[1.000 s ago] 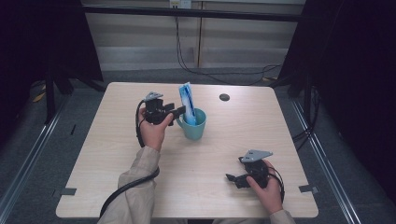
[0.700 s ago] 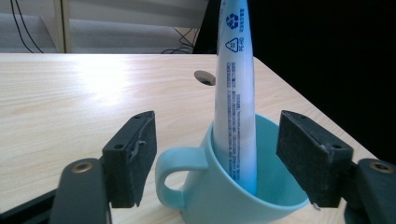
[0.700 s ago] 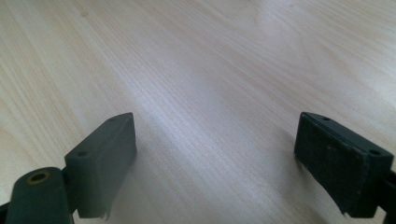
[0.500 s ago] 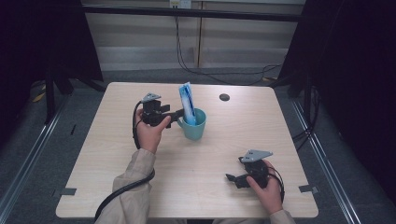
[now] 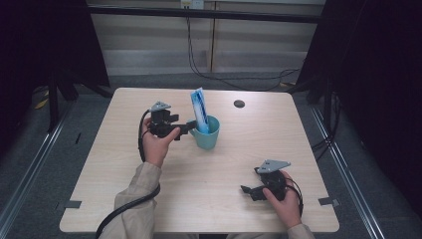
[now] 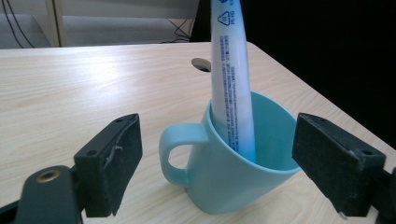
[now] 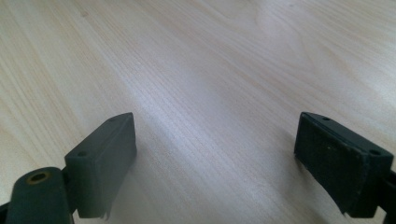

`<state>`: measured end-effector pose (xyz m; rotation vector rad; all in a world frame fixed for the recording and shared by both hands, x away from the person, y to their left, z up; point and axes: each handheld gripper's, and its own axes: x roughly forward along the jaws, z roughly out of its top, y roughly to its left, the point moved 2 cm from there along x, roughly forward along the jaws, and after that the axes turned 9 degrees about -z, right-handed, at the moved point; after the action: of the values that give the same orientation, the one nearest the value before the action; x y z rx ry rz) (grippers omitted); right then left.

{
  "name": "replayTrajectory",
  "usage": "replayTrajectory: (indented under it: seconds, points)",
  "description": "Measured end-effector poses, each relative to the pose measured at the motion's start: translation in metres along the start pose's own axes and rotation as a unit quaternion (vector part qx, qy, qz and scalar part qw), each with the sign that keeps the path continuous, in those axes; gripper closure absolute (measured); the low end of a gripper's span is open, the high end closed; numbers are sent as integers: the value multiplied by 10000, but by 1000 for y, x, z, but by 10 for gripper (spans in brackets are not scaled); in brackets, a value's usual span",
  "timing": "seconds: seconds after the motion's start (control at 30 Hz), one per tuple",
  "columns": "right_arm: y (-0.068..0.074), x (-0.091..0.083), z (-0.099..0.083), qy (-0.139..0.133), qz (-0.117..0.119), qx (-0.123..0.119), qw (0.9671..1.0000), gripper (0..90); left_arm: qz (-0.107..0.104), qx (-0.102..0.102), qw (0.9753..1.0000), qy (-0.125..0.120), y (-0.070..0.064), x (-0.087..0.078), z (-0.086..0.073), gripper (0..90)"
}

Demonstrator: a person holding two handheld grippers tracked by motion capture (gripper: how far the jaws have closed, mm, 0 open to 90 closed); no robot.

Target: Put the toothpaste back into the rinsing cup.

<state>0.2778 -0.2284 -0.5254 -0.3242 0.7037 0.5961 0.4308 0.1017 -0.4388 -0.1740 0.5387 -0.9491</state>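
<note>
Two grippers over a pale wooden table. Left gripper held by the person's left hand just beside a light blue mug near the table's middle, jaws pointing toward the mug. In the left gripper view, jaws spread wide, one on each side of the mug, neither touching it; mug handle turned toward the camera. Standing in the mug, a white and blue tube, upright with a slight lean, printed lower end inside the cup. A small dark round hole in the tabletop beyond the mug, toward the far edge. Right gripper low at the near right part of the table, well apart from the mug, in the person's right hand, grey three-cornered plate on top. In the right gripper view, jaws spread wide over bare wood grain, gripping nothing. Black cable trailing along the left sleeve.
</note>
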Motion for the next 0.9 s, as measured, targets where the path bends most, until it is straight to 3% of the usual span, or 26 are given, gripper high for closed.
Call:
replayTrajectory:
  seconds: [0.4,0.9]
  points:
    - [0,0,0,-2,-1,-4,10000,124,-171,84,9996,195,-1,-11,-6,155]
    - [0,0,0,0,0,2,10000,124,-145,58,9992,359,7,-22,-26,156]
